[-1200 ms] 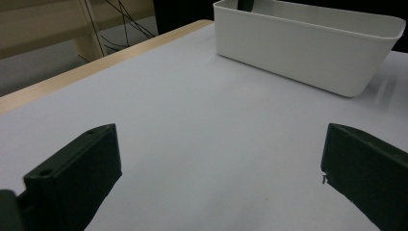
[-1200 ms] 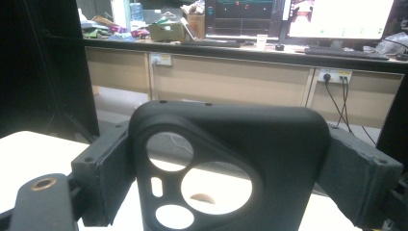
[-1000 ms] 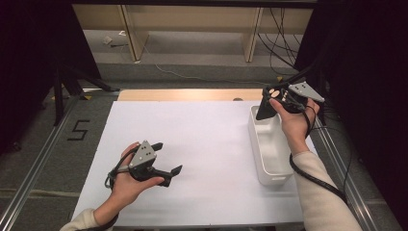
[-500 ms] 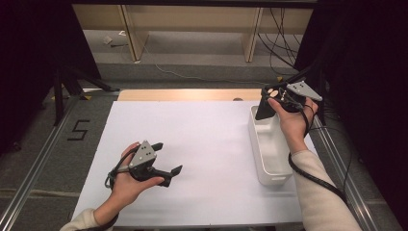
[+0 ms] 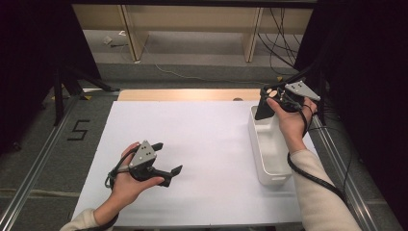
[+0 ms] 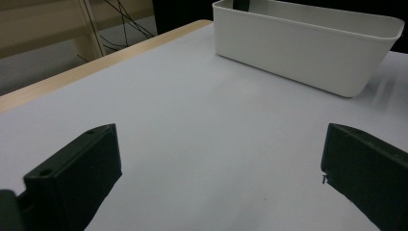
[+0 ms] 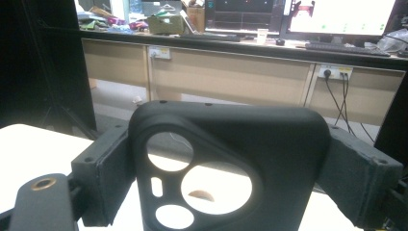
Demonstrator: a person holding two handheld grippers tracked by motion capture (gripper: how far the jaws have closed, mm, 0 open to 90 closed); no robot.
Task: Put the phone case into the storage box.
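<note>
The right gripper [image 5: 265, 107] clamps a black phone case [image 7: 226, 163] across its width, above the far end of the white bin [image 5: 269, 159]. The case hangs upright, long axis vertical, camera cutouts at its upper end. The left gripper [image 5: 166, 159], jaws wide apart and empty, rests well left of the bin. A "5" [image 5: 78, 130] marks the floor further left.

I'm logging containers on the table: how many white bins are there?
1. The white bin sits at the right edge of the white sheet, with the black phone case in the right gripper held over its far end. Nothing on the table could hide another.
</note>
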